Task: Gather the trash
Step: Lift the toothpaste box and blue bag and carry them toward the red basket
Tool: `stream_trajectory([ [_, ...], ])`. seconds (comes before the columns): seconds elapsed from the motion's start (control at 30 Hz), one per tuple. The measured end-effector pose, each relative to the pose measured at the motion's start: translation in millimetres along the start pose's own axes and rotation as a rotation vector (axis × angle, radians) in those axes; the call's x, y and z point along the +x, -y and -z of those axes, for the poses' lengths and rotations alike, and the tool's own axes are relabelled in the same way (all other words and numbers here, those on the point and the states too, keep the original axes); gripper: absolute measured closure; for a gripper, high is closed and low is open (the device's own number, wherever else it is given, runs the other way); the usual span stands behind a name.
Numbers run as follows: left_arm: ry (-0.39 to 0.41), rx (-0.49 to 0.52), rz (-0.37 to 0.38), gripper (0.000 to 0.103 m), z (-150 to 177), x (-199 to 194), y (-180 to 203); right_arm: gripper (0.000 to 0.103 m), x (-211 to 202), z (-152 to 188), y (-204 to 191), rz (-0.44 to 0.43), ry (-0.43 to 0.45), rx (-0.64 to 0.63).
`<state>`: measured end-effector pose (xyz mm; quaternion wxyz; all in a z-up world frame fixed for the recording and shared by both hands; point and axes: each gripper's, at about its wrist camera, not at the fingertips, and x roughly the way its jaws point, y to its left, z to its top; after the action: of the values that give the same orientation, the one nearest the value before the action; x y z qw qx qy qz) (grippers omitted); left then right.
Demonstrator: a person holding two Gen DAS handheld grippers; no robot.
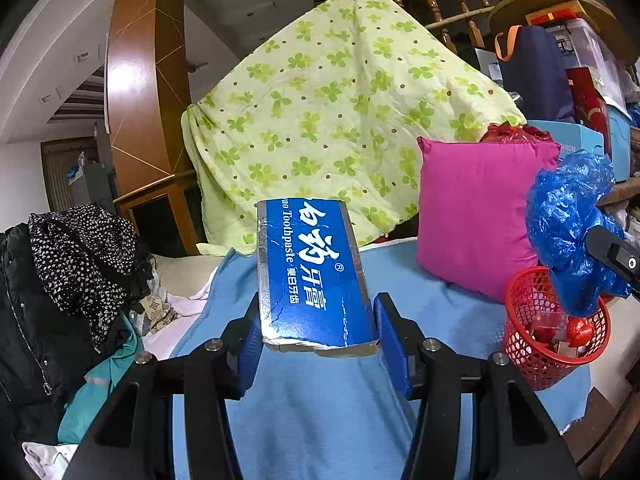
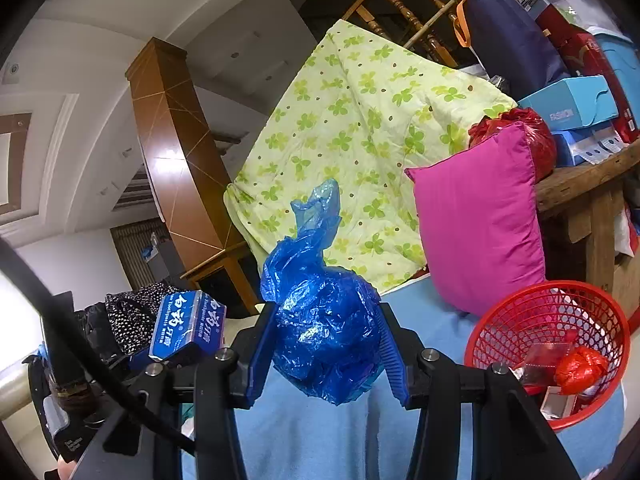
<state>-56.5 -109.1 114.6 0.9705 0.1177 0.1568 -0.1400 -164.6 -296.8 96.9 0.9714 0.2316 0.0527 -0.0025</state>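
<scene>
Left gripper (image 1: pixel 318 336) clamps toothpaste box (image 1: pixel 316 276) above blue blanket (image 1: pixel 320 400); right gripper (image 2: pixel 328 344) pinches crumpled blue bag (image 2: pixel 326 316); red basket (image 2: pixel 500 320) beyond (part-filled); risk: light bag springs out, missing the rim.

1. We can read "Toothpaste" plus white Chinese characters and an ® mark on the blue toothpaste box (image 1: pixel 316 276).
2. The light blue carton (image 2: pixel 568 106) reads "FASHION", pretty faint.

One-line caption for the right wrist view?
Right gripper holds a crumpled blue plastic bag near the red basket.
</scene>
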Motion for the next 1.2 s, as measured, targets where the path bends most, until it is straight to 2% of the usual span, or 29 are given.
stream_trajectory([
  [0.43,-0.037,0.032,0.026,0.048,4,11,21,0.052,-6,4,12,0.022,-0.003,0.026],
  [1.2,-0.055,0.097,0.067,0.048,0,17,60,0.052,-23,4,42,0.072,0.008,0.074],
])
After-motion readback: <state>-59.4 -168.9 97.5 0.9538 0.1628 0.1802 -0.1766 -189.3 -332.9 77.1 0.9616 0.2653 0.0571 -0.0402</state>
